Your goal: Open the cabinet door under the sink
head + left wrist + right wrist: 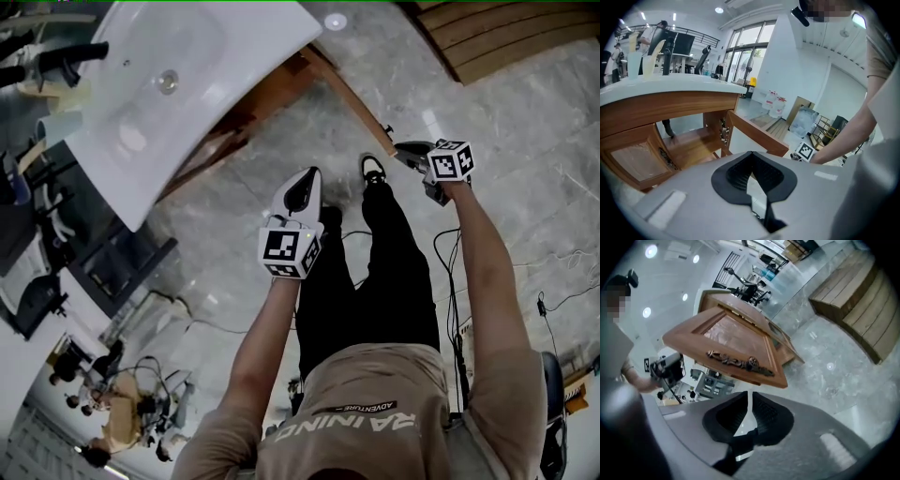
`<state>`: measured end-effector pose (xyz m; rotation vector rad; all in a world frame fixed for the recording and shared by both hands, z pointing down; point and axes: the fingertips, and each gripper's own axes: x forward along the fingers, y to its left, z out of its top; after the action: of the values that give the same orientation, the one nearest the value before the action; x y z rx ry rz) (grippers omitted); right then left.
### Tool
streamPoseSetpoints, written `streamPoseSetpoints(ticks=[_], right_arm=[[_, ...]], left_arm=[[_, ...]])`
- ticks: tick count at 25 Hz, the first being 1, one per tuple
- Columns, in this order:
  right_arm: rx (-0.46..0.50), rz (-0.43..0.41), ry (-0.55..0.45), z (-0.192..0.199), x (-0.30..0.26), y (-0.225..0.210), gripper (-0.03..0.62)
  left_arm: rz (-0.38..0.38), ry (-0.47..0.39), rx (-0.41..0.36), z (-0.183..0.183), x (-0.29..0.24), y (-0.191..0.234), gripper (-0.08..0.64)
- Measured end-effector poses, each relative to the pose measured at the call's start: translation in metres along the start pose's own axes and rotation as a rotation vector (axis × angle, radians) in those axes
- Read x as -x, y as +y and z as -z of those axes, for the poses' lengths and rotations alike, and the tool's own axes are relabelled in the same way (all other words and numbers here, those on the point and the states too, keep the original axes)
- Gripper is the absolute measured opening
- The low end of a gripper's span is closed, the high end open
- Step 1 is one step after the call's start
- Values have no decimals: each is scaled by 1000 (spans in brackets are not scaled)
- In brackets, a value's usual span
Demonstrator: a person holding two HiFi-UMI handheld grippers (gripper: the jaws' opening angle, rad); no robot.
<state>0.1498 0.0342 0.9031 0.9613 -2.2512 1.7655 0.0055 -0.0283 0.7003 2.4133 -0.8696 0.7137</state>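
Observation:
The wooden cabinet [246, 117] stands under the white sink [178, 84]. Its right door [349, 94] stands swung out over the floor, and the shelf inside [689, 140] shows. In the right gripper view this door [736, 336] fills the middle, its ornate metal handle [738, 363] just beyond the jaws. My right gripper [749, 393] is at the door's free edge [398, 145], a thin slit between its jaws and nothing in them. My left gripper [312, 173] hangs over the floor in front of the cabinet, jaws [751, 153] shut on nothing. The left door [637, 159] stays closed.
A faucet [56, 61] and cups sit at the sink's back. Wooden planks [506, 37] lie on the marble floor at the far right. Cables [553, 300] trail on the floor by my legs [375, 272]. Desks, chairs and people [103, 412] are at the lower left.

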Motion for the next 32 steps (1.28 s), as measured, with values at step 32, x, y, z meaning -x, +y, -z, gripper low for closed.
streamPoseSetpoints(ticks=[32], right_arm=[[728, -12, 13, -97, 22, 336, 2]], left_arm=[[-295, -223, 30, -126, 209, 38, 18]])
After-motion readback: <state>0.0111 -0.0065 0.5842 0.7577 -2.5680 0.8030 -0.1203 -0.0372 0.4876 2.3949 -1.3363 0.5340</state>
